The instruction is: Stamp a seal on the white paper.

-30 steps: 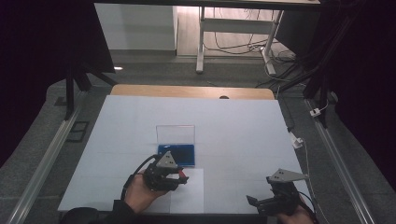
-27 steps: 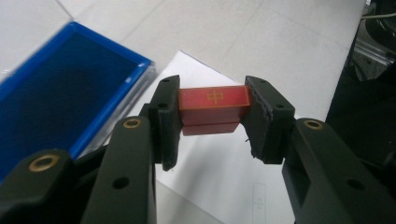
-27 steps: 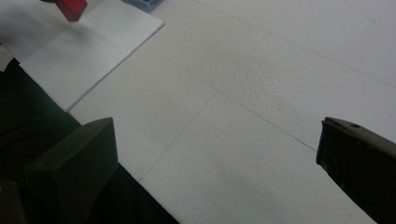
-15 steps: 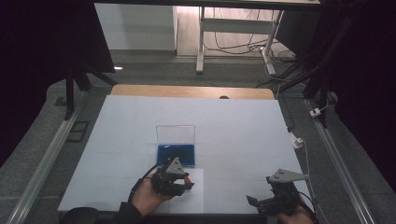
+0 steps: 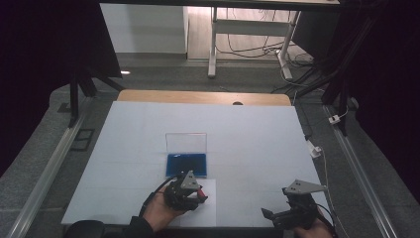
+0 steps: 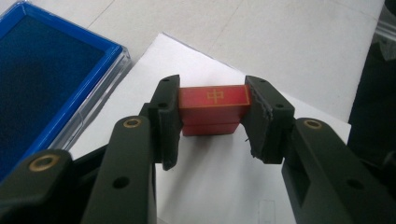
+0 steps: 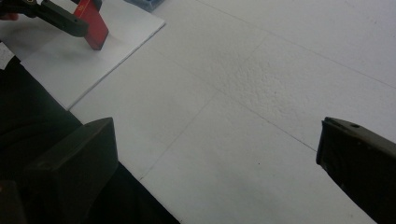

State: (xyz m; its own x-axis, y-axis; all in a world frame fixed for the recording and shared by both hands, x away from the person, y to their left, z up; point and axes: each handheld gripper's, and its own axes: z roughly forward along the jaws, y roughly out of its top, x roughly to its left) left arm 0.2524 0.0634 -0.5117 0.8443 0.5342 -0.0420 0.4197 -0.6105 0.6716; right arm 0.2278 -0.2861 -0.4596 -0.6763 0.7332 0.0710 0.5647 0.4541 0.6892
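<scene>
My left gripper [image 6: 212,114] is shut on a red stamp block [image 6: 213,107] with a gold character on its top. The block stands down on a white sheet of paper [image 6: 205,182]; whether it presses on the paper I cannot tell. In the high view the left gripper [image 5: 197,192] is at the front of the table, just in front of the open blue ink pad case [image 5: 186,163], whose clear lid [image 5: 185,142] stands up. The right gripper view shows the red block [image 7: 93,21] far off on the paper [image 7: 70,60]. My right gripper [image 5: 277,215] rests open at the front right with nothing between its jaws.
The white table cover [image 5: 247,139] stretches wide around the case. A bare wooden strip [image 5: 198,96] runs along the far edge. Metal rails [image 5: 44,178] flank both sides. A white cable plug [image 5: 314,148] lies by the right edge.
The left gripper with the red block has come forward and down from above the blue case onto the white paper. The right gripper has kept still.
</scene>
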